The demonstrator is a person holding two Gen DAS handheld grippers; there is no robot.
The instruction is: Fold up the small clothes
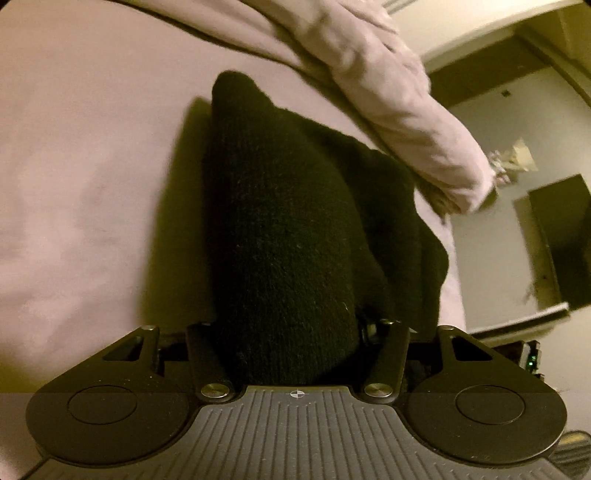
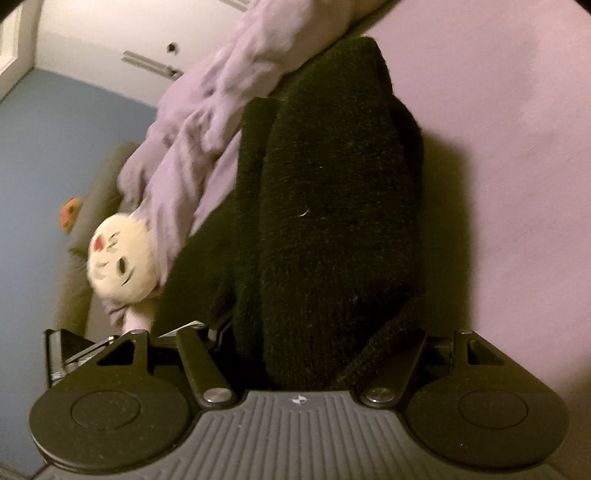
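A black knitted garment lies on a pale pink bed sheet and drapes over my left gripper, hiding its fingers. The left gripper's linkage arms are drawn inward, so it is shut on the garment's near edge. In the right wrist view the same black garment covers my right gripper, which is also shut on its edge. The fingertips of both grippers are hidden under the fabric. The other gripper's metal frame shows at the lower left of the right wrist view.
A rumpled pink blanket lies past the garment, also in the right wrist view. A doll with a cream face lies beside the blanket. The bed edge, a blue floor and a white door are to the left.
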